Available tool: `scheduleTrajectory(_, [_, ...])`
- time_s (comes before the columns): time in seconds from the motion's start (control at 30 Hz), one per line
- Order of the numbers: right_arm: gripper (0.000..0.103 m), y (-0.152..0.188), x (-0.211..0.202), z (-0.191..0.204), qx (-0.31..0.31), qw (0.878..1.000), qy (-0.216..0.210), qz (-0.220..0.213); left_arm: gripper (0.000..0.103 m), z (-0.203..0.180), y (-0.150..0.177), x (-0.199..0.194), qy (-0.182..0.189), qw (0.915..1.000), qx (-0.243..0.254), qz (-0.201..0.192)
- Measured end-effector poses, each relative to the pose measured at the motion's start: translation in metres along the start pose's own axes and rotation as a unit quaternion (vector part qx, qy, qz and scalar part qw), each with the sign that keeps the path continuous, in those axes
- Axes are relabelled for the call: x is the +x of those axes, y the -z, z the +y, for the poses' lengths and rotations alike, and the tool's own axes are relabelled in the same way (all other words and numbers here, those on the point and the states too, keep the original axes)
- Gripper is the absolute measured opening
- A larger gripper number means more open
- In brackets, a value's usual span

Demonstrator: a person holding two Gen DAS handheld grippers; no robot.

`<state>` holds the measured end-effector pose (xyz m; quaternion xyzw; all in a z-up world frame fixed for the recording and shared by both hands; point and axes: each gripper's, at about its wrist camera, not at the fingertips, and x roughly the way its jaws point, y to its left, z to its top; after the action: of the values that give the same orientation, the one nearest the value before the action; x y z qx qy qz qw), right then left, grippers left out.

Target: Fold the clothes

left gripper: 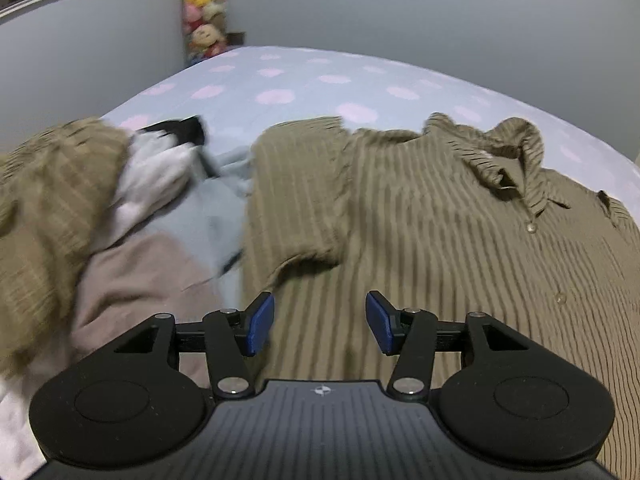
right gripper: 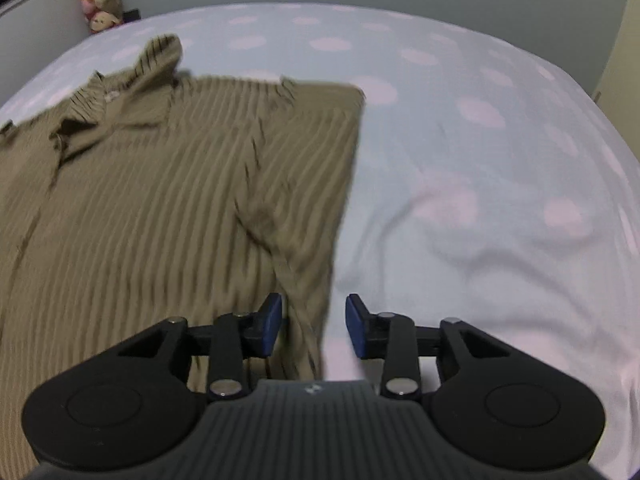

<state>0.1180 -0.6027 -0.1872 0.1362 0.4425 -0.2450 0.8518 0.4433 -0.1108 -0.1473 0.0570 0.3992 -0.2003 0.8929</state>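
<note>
An olive striped button-up shirt (left gripper: 420,216) lies spread face up on the bed, collar toward the far side. Its left sleeve (left gripper: 296,196) is folded in over the body. In the right wrist view the same shirt (right gripper: 160,200) shows with its right sleeve (right gripper: 304,168) folded in along the shirt's right edge. My left gripper (left gripper: 320,322) is open and empty above the shirt's lower left part. My right gripper (right gripper: 314,324) is open and empty, its jaws on either side of the shirt's right edge, low over it.
A pile of other clothes (left gripper: 120,216) lies to the left of the shirt: olive, white, light blue and pinkish pieces. The bed sheet (right gripper: 480,160) is pale blue with pink dots. Plush toys (left gripper: 204,12) hang in the far corner by the wall.
</note>
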Motion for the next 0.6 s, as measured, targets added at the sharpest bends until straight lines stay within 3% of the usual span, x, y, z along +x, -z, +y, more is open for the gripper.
scheduleTrajectory(0.03, [0.022,0.006,0.000,-0.003,0.006,1.000,0.002,0.005,0.049,0.004,0.002,-0.006,-0.005,1.0000,-0.003,0.004])
scheduleTrajectory(0.07, [0.008,0.011,0.000,-0.005,0.013,1.000,0.004,0.009,0.049,0.009,0.007,-0.015,-0.007,0.9999,-0.003,0.009])
scheduleTrajectory(0.13, [0.007,0.021,0.000,-0.012,0.028,0.999,0.004,0.016,0.050,0.018,0.016,-0.030,-0.010,0.9997,0.000,0.024])
scheduleTrajectory(0.4, [0.015,0.045,-0.045,-0.022,0.085,0.996,-0.007,-0.015,0.051,0.042,0.055,-0.067,0.003,0.9925,-0.004,0.122])
scheduleTrajectory(0.6, [0.031,0.079,-0.102,0.023,0.094,0.992,-0.075,-0.045,0.051,0.053,0.085,-0.079,0.006,0.9793,-0.021,0.201])
